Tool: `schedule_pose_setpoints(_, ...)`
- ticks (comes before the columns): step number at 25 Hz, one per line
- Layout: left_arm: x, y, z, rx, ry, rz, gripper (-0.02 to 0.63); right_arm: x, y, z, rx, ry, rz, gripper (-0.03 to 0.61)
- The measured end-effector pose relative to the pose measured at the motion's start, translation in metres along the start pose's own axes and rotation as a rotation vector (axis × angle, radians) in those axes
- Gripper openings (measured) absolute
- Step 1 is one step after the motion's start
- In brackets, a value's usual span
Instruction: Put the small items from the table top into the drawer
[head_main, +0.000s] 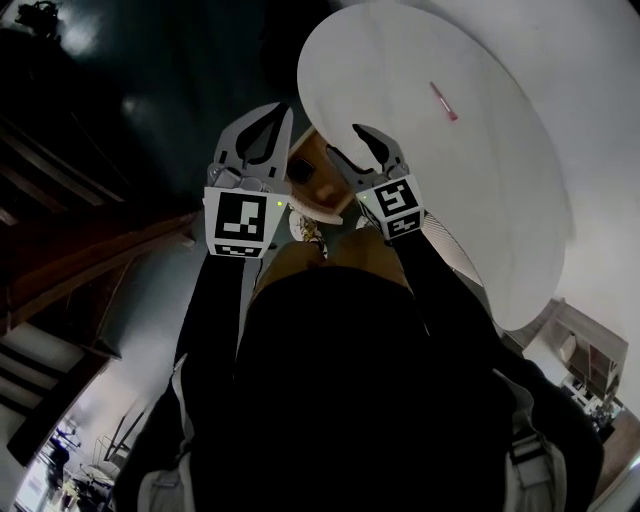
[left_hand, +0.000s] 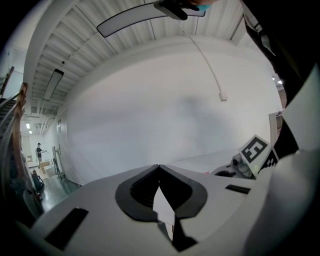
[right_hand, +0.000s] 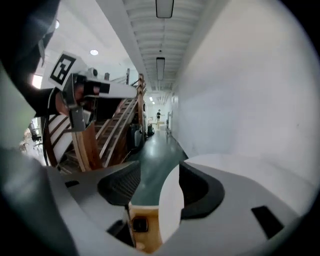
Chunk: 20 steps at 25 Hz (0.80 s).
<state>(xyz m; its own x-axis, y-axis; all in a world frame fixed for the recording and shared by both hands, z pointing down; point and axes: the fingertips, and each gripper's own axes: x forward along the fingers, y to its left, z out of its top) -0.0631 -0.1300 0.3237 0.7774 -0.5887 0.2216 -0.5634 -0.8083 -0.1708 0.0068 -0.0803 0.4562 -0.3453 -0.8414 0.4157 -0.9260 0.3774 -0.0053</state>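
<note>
left tool (left_hand: 159, 169) closed, tips touching, holding nothing. right tool (right_hand: 157, 186) open and empty; wooden drawer (right_hand: 146, 235) shows below its jaws, small dark thing (right_hand: 139, 225) inside. Both tools sit side by side at the edge of the round white bench (head_main: 520, 200). Slim pink item (head_main: 443, 101) lies flat on the bench, well beyond the right tool, long axis diagonal, upper-left to lower-right in head view; only bare bench top between. Wooden staircase (right_hand: 107, 132) off to the left

Head camera: high, looking steeply down, near both claws. Left claw (head_main: 282, 112) and right claw (head_main: 342, 140) lie at the round white worktop (head_main: 450, 200) edge.

Claw cameras: low behind own jaws, facing roughly level across the worktop. Left view catches the right's marker cube (left_hand: 256, 150).
</note>
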Motion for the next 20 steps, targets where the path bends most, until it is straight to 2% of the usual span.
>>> schedule_pose_setpoints(6, 0.021, -0.004, 0.032, 0.023, -0.053, -0.005, 0.015, -0.038, -0.04, 0.095, -0.045, -0.217, -0.087, 0.258)
schedule_pose_setpoints(10, 0.034, -0.005, 0.054, 0.028, -0.089, 0.001, 0.015, -0.063, -0.054, 0.141, -0.076, -0.318, -0.096, 0.258)
schedule_pose_setpoints(14, 0.047, -0.014, 0.066, 0.035, -0.1, -0.005, 0.015, -0.073, -0.062, 0.148, -0.111, -0.335, -0.08, 0.259)
schedule_pose_setpoints(20, 0.069, -0.036, 0.075, 0.037, -0.096, -0.028, 0.015, -0.089, -0.09, 0.136, -0.055, -0.332, -0.11, 0.258)
